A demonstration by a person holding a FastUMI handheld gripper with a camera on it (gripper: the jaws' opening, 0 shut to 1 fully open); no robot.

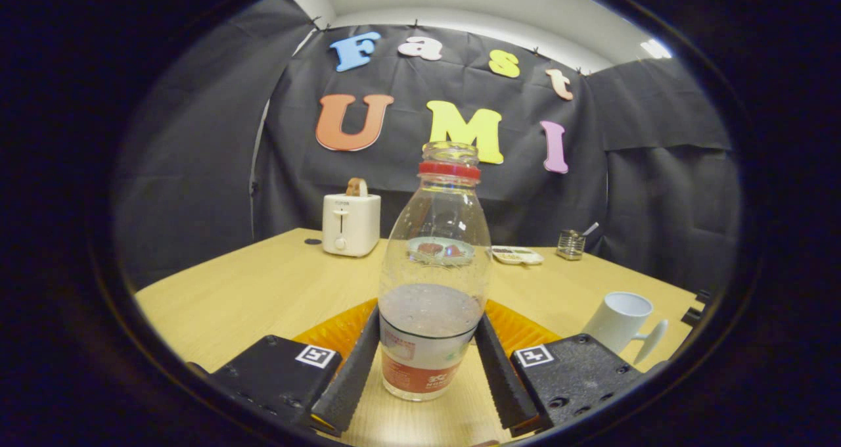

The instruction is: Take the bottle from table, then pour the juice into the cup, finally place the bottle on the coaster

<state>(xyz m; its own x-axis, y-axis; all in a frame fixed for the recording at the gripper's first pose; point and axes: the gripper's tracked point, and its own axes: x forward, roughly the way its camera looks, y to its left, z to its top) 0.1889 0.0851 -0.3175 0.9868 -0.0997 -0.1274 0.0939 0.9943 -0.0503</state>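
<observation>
Setting: wooden table (263, 289) inside a booth walled with black cloth.
Gripper: the gripper (427, 361) has its two fingers part-way open, one flanking each side of the bottle's lower body; the pads look to be at or just touching the label band, but I cannot tell whether both press firmly.
Bottle: a clear plastic bottle (433, 269) stands upright on the table between the fingers, uncapped, with a red ring at the neck and a printed label around the base.
Contents: cloudy juice fills roughly the lower third; the rest is empty.
Handling, as a judgement: fairly light with so little liquid, thin-walled and likely to flex if squeezed hard, smooth and a bit slippery. With the mouth open, any tilt during the lift risks a spill.
Where to hold: the labelled lower body where the fingers already sit seems sound, being low, near the weight of the liquid, and stiffer than the bare wall above.
Coaster: an orange ribbed coaster (335, 329) lies just beyond the fingers, behind the bottle's base and showing on both sides of it.
Cup: a white mug (621, 322) stands to the right of the fingers, near, handle facing outward.
Further out: a white toaster (351, 223) with a slice of bread, well beyond and to the left; a small tray (517, 255) and a metal holder (570, 244) far beyond to the right.
</observation>
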